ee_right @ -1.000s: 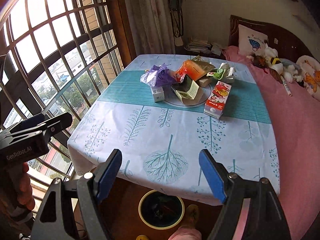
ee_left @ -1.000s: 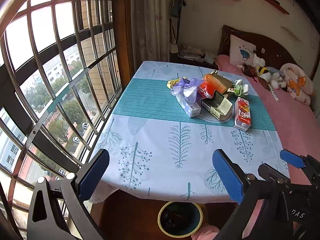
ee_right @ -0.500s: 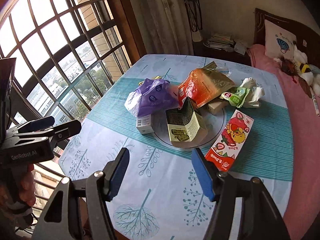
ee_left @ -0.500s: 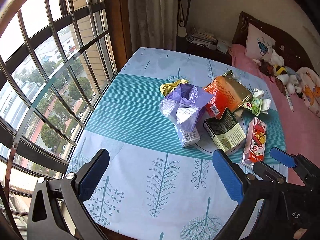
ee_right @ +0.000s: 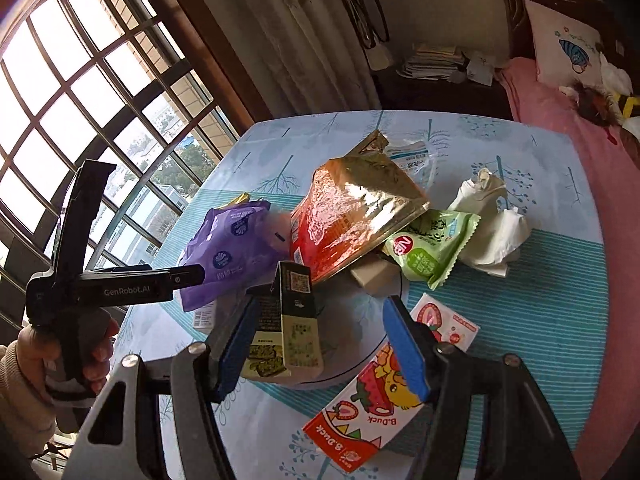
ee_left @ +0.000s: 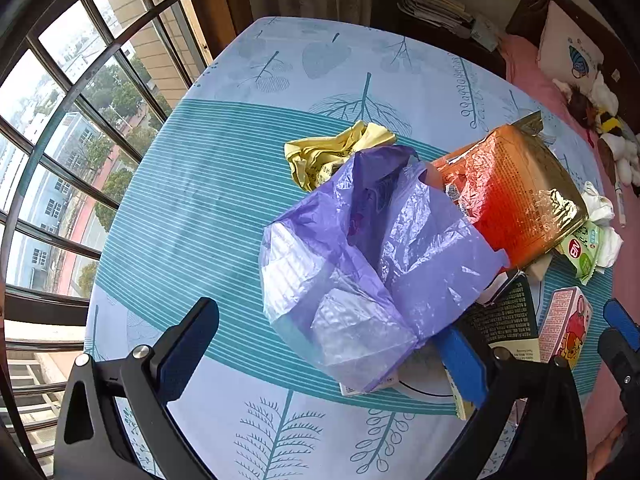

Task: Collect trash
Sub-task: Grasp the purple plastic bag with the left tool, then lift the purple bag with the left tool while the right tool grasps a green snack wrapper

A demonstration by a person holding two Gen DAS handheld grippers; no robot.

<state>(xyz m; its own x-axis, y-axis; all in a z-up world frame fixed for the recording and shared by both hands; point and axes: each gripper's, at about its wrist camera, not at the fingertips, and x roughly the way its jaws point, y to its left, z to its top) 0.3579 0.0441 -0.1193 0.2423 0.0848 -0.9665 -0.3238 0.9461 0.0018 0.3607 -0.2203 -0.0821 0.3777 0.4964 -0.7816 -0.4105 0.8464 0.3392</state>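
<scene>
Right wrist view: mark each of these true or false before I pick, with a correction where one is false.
1. The right gripper has its jaws open around the dark green carton, not yet pressing it. True.
2. The orange foil bag lies flat on bare tablecloth, apart from the other trash. False: it leans over the pile, overlapping the carton and a beige box.
3. The purple plastic bag sits between the open jaws of the left gripper. True.
4. The B.Duck box stands upright. False: it lies flat on the tablecloth.
5. The green snack packet lies beside crumpled white tissue. True.
</scene>
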